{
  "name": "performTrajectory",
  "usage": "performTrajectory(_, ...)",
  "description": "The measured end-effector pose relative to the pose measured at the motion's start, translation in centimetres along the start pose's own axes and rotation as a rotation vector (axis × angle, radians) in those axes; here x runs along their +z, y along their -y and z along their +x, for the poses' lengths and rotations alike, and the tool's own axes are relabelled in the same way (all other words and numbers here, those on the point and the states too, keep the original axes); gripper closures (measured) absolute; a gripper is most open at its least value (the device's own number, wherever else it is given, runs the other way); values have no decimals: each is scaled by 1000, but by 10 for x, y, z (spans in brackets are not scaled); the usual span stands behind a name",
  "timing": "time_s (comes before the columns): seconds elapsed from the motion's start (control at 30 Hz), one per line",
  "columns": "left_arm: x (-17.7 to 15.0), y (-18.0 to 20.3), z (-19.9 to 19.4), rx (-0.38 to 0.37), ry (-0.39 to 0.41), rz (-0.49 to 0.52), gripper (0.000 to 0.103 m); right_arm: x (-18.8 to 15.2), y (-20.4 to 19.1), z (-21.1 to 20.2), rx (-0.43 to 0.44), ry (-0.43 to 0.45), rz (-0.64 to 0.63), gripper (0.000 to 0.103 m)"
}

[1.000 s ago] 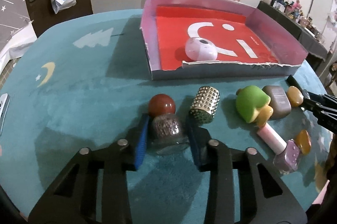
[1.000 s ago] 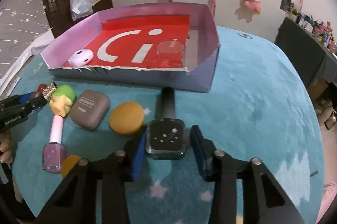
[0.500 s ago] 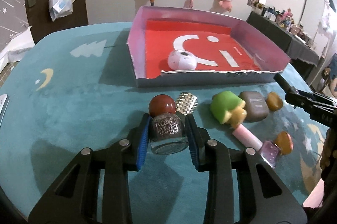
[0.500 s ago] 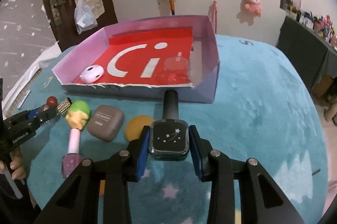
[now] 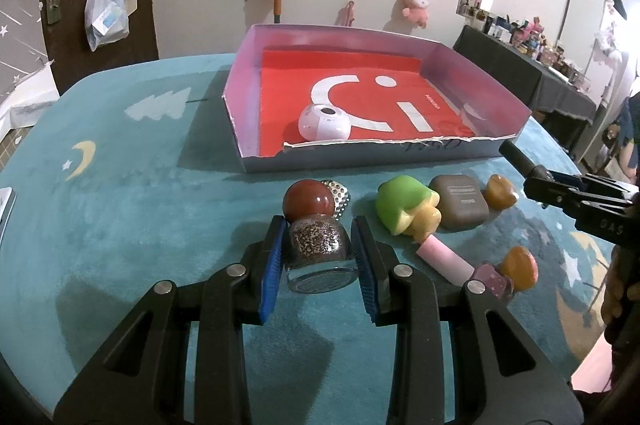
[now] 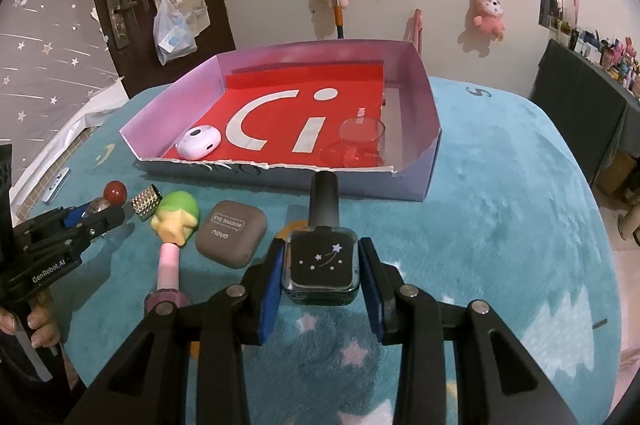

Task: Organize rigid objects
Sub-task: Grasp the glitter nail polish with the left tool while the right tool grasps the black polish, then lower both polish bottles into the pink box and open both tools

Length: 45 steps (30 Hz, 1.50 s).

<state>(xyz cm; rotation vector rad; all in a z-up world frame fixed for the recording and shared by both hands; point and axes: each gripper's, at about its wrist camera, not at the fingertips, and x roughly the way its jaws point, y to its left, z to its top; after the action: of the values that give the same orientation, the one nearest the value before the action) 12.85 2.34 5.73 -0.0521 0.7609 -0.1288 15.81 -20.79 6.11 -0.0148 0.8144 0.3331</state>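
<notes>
Between the left gripper (image 5: 316, 257) fingers a round glitter-filled glass bottle (image 5: 318, 249) is clamped, its red ball cap (image 5: 308, 203) hiding most of a studded metal cylinder (image 5: 338, 195) beyond. The right gripper (image 6: 322, 271) fingers are pressed on a square dark polish bottle (image 6: 323, 263), whose black cap (image 6: 325, 199) points at the torn near wall of the red-floored cardboard tray (image 6: 428, 129). The plush teal bench (image 6: 500, 217) right of those fingers lies open.

Both grippers point forward and downward, the left gripper (image 5: 319, 249) with its blue pads clamped on a glittery bottle (image 5: 318, 243), the right gripper (image 6: 321, 273) clamped on a dark bottle (image 6: 322, 261) whose cap points toward twelve o'clock.
</notes>
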Motion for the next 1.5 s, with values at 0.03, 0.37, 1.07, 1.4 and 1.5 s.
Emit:
performTrajectory(0.03,0,0,0,0,0,0,72,0,1,0,1,0,0,65)
performTrajectory(0.37,4,2,0,-14,1,6,72,2,-1,3,18,0,-2,65)
performTrajectory(1.07,78,33,33,-198,-65,101,72,56,-15,23,107,46,-92,65)
performTrajectory(1.4,106,51,75,-241,-148,220,72,81,-26,61,107,-19,-192,65)
performTrajectory(1.5,108,57,86,-241,-173,248,72,84,-27,69,104,-40,-212,65)
